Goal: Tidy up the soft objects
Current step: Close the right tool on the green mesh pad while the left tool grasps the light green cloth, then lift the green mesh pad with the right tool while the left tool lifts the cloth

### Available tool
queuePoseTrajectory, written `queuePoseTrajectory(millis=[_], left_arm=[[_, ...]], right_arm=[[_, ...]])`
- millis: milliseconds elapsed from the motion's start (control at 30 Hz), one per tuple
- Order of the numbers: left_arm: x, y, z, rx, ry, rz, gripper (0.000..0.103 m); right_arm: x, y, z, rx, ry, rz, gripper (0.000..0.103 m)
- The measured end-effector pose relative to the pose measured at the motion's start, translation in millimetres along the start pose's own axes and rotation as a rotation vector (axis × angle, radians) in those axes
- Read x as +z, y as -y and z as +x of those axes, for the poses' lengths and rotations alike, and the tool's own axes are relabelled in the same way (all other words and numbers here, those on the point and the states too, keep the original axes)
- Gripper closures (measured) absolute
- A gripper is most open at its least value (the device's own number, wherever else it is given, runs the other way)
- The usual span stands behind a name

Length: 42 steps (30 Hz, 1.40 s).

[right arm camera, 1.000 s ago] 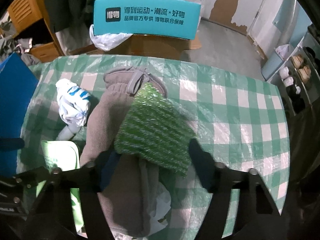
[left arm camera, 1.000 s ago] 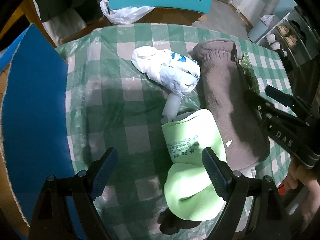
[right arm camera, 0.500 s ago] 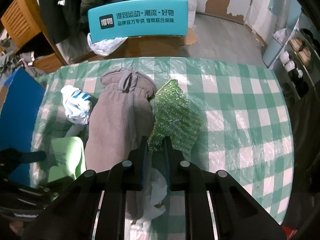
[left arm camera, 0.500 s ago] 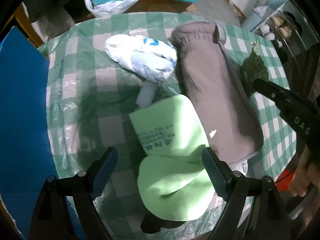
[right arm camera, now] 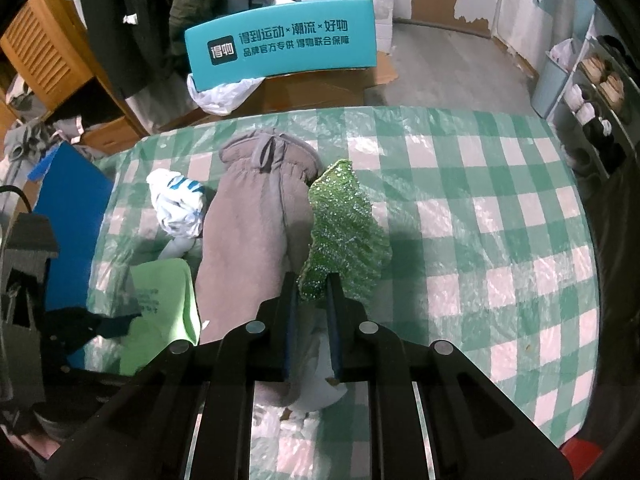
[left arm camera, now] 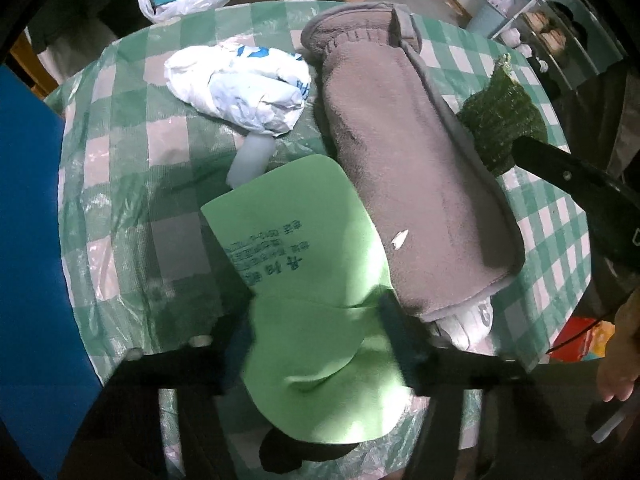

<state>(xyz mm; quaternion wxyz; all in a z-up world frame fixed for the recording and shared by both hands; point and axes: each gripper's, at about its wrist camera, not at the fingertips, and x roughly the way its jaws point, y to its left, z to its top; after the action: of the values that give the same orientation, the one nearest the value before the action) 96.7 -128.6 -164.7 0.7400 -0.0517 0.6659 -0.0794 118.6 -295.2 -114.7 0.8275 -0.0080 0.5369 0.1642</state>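
A light green cloth [left arm camera: 296, 232] with printed text lies folded on the checked tablecloth [right arm camera: 480, 220]. My left gripper [left arm camera: 316, 332] points down over its near end. Its jaws are closing, blurred, with the cloth between them and not squeezed. A long grey fleece piece [left arm camera: 400, 152] lies just right of the cloth. My right gripper [right arm camera: 314, 292] is shut on the near corner of a glittery green scrub cloth [right arm camera: 344, 232], which hangs tilted beside the fleece. A crumpled white and blue plastic bag [left arm camera: 240, 88] sits at the far left.
A blue board [left arm camera: 28, 240] stands along the table's left edge. A teal printed box [right arm camera: 280, 44] and a white bag lie beyond the far edge. Shoe shelves [right arm camera: 592, 92] stand at the right. A person's hand [left arm camera: 620, 360] shows past the table's right edge.
The right gripper shut on the glittery cloth and drew it off the grey fleece to the right. The left gripper moved over the green cloth and its jaws narrowed.
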Motion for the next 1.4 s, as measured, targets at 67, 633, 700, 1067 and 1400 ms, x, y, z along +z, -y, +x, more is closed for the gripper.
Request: queuePoseTrajectory(millis=[67, 633, 700, 1067, 1400], left_arm=[[0, -6, 0, 0.005, 0.0, 0.004, 0.072], [-18, -26, -51, -0.023, 0.126, 0.016, 0.097], [-19, -27, -60, -0.031, 0.147, 0.008, 0.097], [-21, -32, -94, -0.048, 0.225, -0.016, 0.097], [-18, -37, -102, -0.05, 0.249, -0.032, 0.097]], right_arm=[[0, -1, -1, -0.002, 0.0, -0.003, 0.09], [-1, -9, -26, 0.028, 0.054, -0.013, 0.09], [0, -8, -31, 0.028, 0.066, -0.008, 0.09], [2, 7, -34, 0.078, 0.038, 0.065, 0.078], [1, -3, -16, 0.007, 0.024, 0.034, 0.042]])
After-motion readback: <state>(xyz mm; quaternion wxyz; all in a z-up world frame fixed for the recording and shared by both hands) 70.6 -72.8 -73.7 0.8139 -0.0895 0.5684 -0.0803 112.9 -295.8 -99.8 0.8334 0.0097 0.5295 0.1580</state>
